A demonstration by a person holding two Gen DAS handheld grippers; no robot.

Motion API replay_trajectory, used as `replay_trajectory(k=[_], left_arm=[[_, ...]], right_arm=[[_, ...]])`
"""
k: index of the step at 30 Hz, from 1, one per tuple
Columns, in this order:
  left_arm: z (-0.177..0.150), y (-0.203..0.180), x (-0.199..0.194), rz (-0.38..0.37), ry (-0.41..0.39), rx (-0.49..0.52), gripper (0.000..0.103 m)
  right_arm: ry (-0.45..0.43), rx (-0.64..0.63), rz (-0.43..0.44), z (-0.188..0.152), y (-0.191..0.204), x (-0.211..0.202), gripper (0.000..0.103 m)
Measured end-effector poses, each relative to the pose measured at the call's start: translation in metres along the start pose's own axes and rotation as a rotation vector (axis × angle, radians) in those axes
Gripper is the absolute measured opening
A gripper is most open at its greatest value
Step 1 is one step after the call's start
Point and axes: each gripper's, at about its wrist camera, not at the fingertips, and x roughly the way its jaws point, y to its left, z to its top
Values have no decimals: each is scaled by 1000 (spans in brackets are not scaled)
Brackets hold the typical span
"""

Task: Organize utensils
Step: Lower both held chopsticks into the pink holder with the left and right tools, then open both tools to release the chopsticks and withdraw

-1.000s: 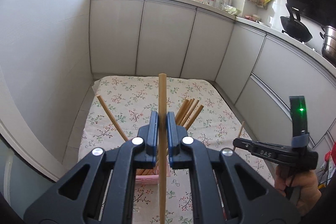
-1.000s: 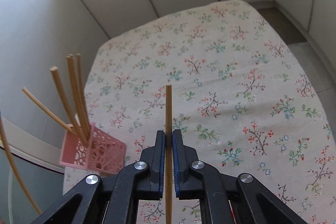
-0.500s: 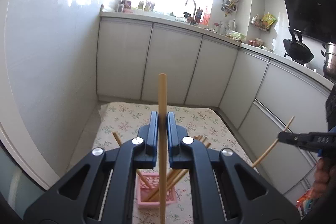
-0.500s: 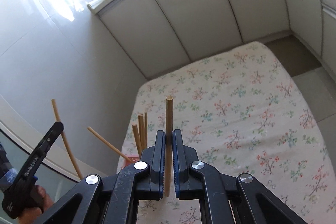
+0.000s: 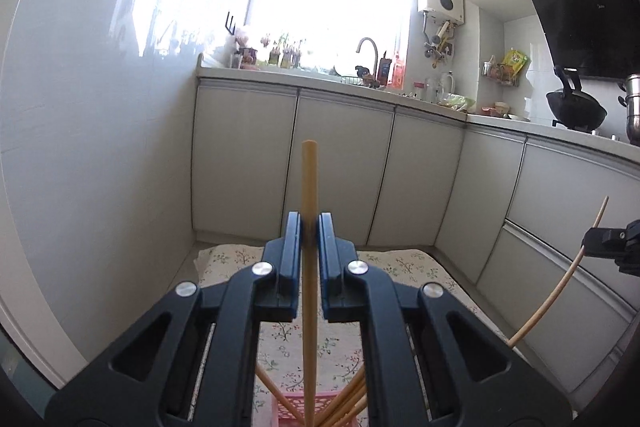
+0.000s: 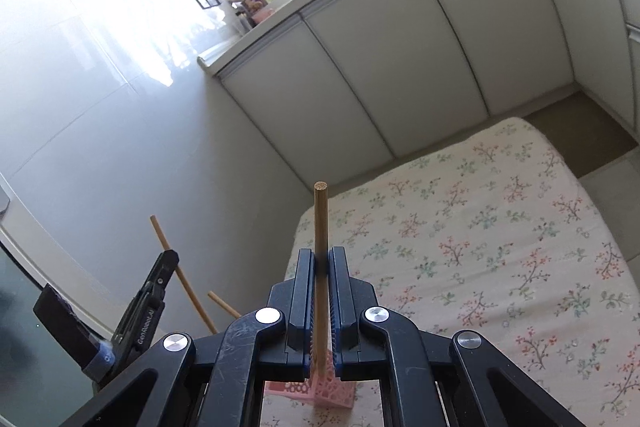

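My left gripper point(image 5: 309, 227) is shut on a wooden chopstick point(image 5: 309, 187) held upright. Below it, the pink lattice holder point(image 5: 298, 409) with several chopsticks shows at the bottom edge. My right gripper point(image 6: 321, 263) is shut on another wooden chopstick point(image 6: 321, 219), also upright, above the pink holder point(image 6: 320, 383). The right gripper with its chopstick point(image 5: 560, 279) shows at the right edge of the left wrist view. The left gripper point(image 6: 148, 307) with its chopstick point(image 6: 176, 267) shows at the lower left of the right wrist view.
A floral cloth point(image 6: 500, 247) covers the low surface the holder stands on. White kitchen cabinets point(image 5: 340, 163) line the far side and right. A glossy white wall point(image 5: 100, 147) is close on the left. A wok point(image 5: 576, 103) sits on the counter.
Both grippers have tilted upward and risen with their chopsticks. The holder has slid to the bottom edge of both views, and more of the window and counter shows.
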Motion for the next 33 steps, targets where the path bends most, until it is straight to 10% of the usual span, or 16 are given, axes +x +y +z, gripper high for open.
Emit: replay_trajectory(k=[22,33], left_arm=[[-25,5,29,65,45,85,9],[-8,11,6,76,146,53,48]], right_arm=[[89,-122,53,-47,34,88,6],[121,-132,48,-41,29,75,35]])
